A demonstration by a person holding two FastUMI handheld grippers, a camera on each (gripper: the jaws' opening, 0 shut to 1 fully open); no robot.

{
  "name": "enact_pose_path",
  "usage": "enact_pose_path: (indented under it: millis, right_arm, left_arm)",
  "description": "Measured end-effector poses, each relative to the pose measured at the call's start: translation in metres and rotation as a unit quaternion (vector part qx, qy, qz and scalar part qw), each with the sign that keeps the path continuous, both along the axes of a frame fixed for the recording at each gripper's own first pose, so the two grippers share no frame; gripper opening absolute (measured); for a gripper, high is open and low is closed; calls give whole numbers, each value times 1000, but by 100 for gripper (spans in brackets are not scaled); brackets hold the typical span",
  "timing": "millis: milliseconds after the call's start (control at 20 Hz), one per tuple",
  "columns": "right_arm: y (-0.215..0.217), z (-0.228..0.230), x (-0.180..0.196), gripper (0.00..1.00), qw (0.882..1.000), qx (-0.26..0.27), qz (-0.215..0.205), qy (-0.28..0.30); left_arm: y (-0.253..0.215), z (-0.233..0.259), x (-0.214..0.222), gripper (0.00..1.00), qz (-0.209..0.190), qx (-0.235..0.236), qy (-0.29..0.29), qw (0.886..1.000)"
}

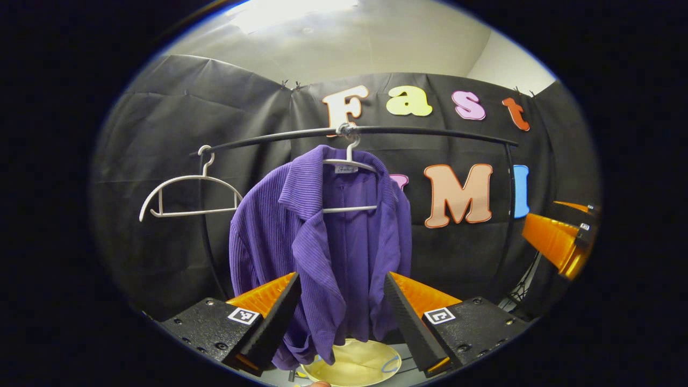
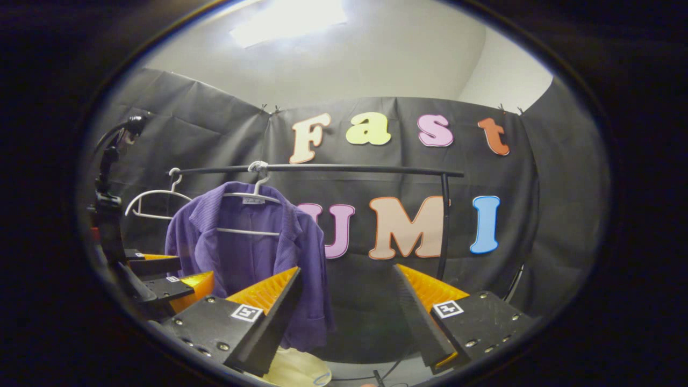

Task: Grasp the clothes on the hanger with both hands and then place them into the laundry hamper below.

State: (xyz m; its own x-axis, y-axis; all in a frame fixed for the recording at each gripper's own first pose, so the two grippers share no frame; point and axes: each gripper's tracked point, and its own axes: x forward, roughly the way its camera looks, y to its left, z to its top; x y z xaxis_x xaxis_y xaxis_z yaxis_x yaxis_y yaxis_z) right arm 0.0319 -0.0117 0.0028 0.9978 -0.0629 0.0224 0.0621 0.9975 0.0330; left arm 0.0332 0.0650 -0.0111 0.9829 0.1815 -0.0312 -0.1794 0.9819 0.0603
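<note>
A purple ribbed cardigan (image 1: pixel 322 247) hangs on a white hanger (image 1: pixel 349 166) from a black rail (image 1: pixel 419 132). My left gripper (image 1: pixel 342 279) is open, and the cardigan's lower front shows between its fingers, a little farther off. Below it sits the pale yellow hamper (image 1: pixel 355 365). In the right gripper view the cardigan (image 2: pixel 247 252) hangs left of centre on the rail (image 2: pixel 349 169). My right gripper (image 2: pixel 346 274) is open, to the right of the garment, with nothing between its fingers. The hamper (image 2: pixel 295 371) shows at the bottom. The left gripper (image 2: pixel 161 279) appears at the left.
An empty white hanger (image 1: pixel 188 196) hangs at the rail's left end. The rack's upright post (image 2: pixel 444 226) stands on the right. The right gripper (image 1: pixel 559 236) shows at the right edge of the left gripper view. A dark stand (image 2: pixel 107 204) rises at the far left.
</note>
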Motion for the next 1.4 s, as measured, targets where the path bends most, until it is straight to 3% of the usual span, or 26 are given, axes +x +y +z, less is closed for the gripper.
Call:
enact_pose_path:
  millis: [100,150,200,850,1050,1100,1300,1400]
  right_arm:
    - [2,-1,6,94,1000,0,-1,1]
    - [3,-2,8,99,1000,0,-2,2]
    - [4,-2,11,99,1000,1,-2,2]
    - [18,-10,43,99,1000,-1,12,4]
    - [23,-21,52,99,1000,2,23,10]
    - [25,-24,55,99,1000,3,27,13]
    - [31,-32,67,99,999,2,43,24]
    - [35,-32,72,99,998,1,51,24]
  left_arm:
    - [11,-4,6,96,13,9,3,1000]
    - [15,-7,10,96,20,12,5,1000]
    - [19,-10,13,92,24,14,8,1000]
    - [72,-31,51,94,97,52,18,994]
    - [73,-34,58,81,97,72,24,992]
    - [74,-33,60,71,99,75,23,992]
    - [75,-38,66,50,94,70,28,993]
    - [76,-38,68,45,94,60,24,994]
